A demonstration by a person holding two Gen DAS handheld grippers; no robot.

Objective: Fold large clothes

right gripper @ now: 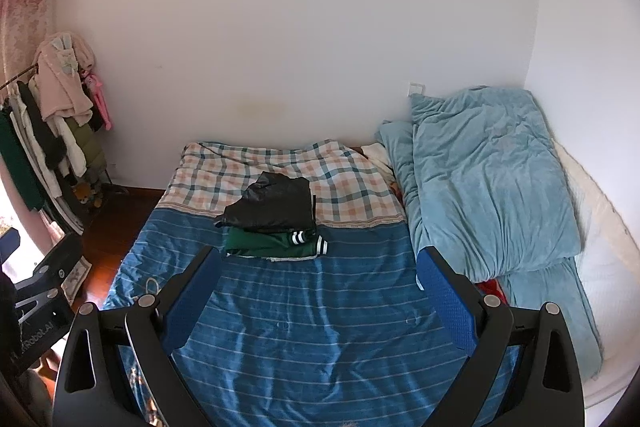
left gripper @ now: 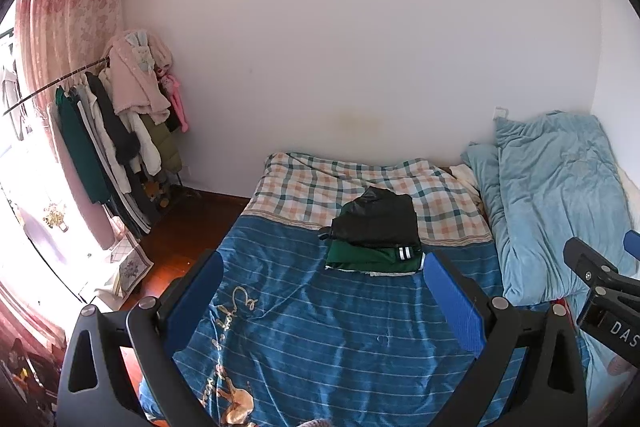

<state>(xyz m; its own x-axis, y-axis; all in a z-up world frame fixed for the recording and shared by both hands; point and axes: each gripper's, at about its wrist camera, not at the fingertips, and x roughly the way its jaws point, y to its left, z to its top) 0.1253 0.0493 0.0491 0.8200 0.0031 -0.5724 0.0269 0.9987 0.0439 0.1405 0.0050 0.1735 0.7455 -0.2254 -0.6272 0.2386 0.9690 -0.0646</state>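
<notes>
A folded black garment (left gripper: 376,217) lies on top of a folded green garment with white stripes (left gripper: 372,257) in the middle of the bed; both show in the right wrist view too, black (right gripper: 272,205) over green (right gripper: 276,245). My left gripper (left gripper: 324,267) is open and empty, held above the blue striped bedspread (left gripper: 320,327), short of the stack. My right gripper (right gripper: 318,263) is open and empty, also above the bedspread (right gripper: 312,327). The right gripper's body shows at the right edge of the left wrist view (left gripper: 600,283).
A checked cover (left gripper: 320,183) lies at the far end of the bed. A light blue duvet (right gripper: 488,183) is heaped along the right side against the wall. A rack of hanging clothes (left gripper: 116,135) and a pink curtain (left gripper: 72,7) stand at left over wooden floor.
</notes>
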